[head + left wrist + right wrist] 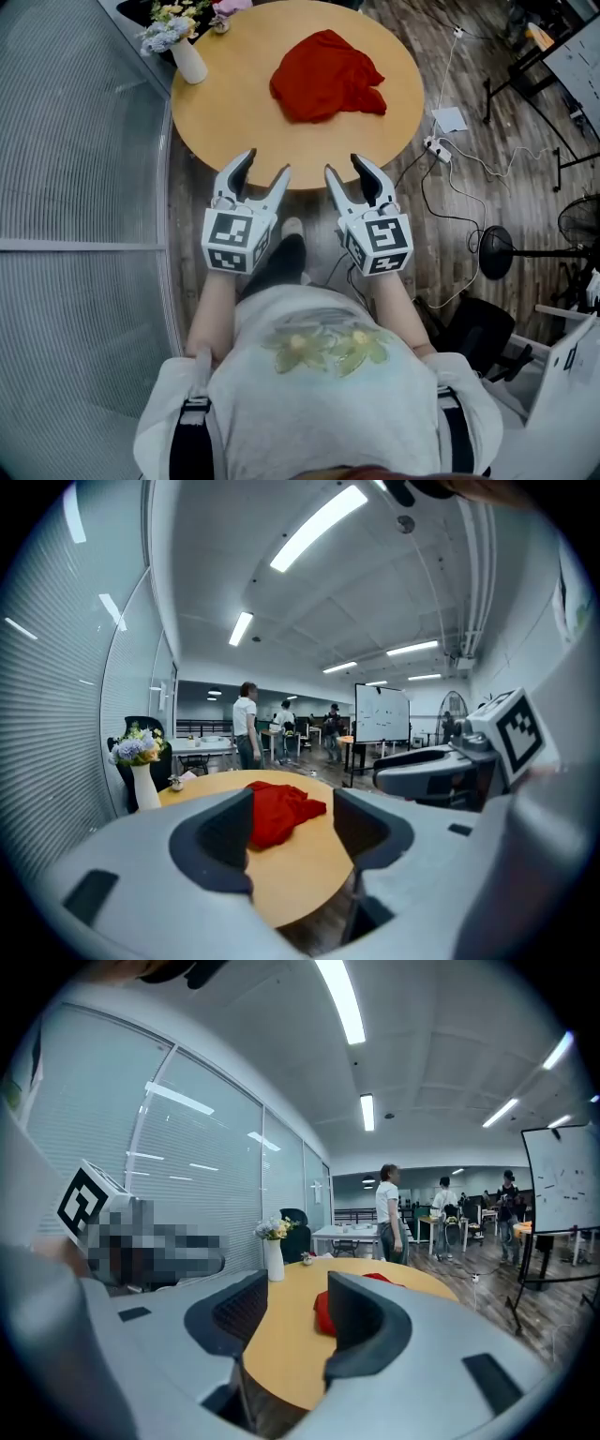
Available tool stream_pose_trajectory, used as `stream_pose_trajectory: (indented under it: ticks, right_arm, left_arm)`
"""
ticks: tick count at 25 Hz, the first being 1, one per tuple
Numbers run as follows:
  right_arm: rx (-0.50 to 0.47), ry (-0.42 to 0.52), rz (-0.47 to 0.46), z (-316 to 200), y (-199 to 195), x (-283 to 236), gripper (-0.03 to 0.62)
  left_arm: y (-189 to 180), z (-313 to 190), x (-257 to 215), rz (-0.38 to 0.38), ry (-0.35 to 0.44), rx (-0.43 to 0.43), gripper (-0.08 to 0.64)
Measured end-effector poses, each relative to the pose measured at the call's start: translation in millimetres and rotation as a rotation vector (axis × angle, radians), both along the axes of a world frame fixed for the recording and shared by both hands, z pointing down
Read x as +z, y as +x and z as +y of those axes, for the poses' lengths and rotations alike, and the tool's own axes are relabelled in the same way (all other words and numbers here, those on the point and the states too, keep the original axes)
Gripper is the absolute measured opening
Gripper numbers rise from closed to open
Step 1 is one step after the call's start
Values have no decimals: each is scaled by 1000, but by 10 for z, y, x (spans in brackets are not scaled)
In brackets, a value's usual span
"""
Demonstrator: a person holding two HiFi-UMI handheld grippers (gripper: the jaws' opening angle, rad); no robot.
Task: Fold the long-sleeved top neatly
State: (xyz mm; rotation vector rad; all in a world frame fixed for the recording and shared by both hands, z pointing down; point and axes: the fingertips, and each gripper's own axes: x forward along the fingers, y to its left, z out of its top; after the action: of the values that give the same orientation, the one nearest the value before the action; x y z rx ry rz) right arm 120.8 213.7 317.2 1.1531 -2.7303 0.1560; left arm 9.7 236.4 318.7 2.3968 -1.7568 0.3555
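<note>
Two grippers, both wide open and empty.
Left gripper (pixel 266 164) and right gripper (pixel 345 166) hover side by side at the table's (pixel 225 112) near edge; the red top (pixel 326 75) lies crumpled well ahead of them, a vase (pixel 187 61) ahead-left.

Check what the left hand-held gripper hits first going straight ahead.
Likely the round table, its bare top near the front edge; the red top lies beyond, in line. The left hand-held gripper is open, empty. Depth unclear.
</note>
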Motion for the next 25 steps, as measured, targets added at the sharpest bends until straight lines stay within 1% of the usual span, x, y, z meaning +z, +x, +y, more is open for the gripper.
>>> stream_pose_trajectory:
  ticks: [5,12,16,21,25]
  right_arm:
    - [-14,-29,41,-399,-119,107,208]
    - [-46,-99,111,-873,-327,336,235]
    - [-45,-115,157,-1088,-346,448,235]
    - [-35,-124,214,-1330,-346,627,233]
    - [-39,-164,256,-1465,-366,849,233]
  left_arm:
    - [-266,-376,175,-13,-49,-26,252]
    - [-549,-850,413,-31,-121,-17,252]
    - [-653,-1081,563,-49,-148,-10,252]
    - [-785,-1299,772,-50,-182,-2,252]
    - [-883,-1453,971,-63,-223,3,252]
